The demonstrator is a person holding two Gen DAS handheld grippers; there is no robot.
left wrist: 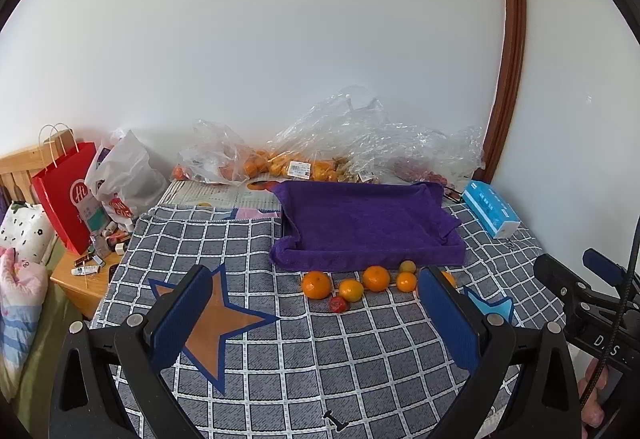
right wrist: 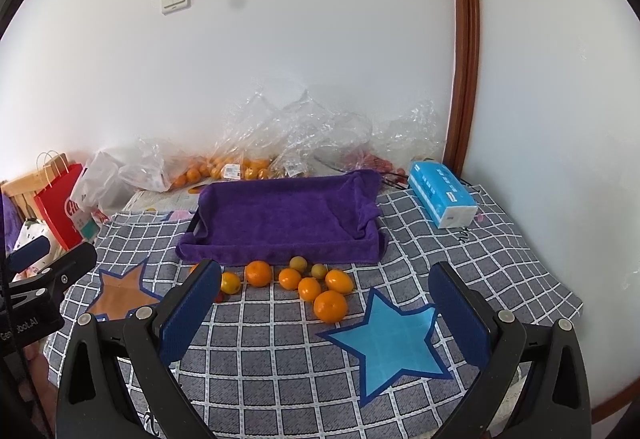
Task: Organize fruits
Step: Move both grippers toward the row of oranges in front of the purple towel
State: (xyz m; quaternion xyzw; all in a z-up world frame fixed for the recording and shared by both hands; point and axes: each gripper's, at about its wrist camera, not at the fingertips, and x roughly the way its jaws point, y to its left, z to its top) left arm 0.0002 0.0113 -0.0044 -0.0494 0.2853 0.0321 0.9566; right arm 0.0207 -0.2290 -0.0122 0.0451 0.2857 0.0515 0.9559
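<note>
Several loose oranges (right wrist: 330, 305) and small yellow fruits (right wrist: 298, 263) lie on the grey checked cloth in front of a tray lined with a purple towel (right wrist: 280, 215). The tray holds nothing. In the left wrist view the oranges (left wrist: 317, 284), a small red fruit (left wrist: 338, 304) and the purple tray (left wrist: 360, 223) show ahead. My left gripper (left wrist: 314, 287) is open and empty, short of the fruit. My right gripper (right wrist: 324, 279) is open and empty, its fingers on either side of the fruit row but nearer the camera.
Clear plastic bags with more oranges (right wrist: 224, 167) and red fruit lie against the wall. A blue tissue pack (right wrist: 442, 197) sits right of the tray. A red paper bag (left wrist: 66, 195) and a white bag stand at left. Star patches mark the cloth.
</note>
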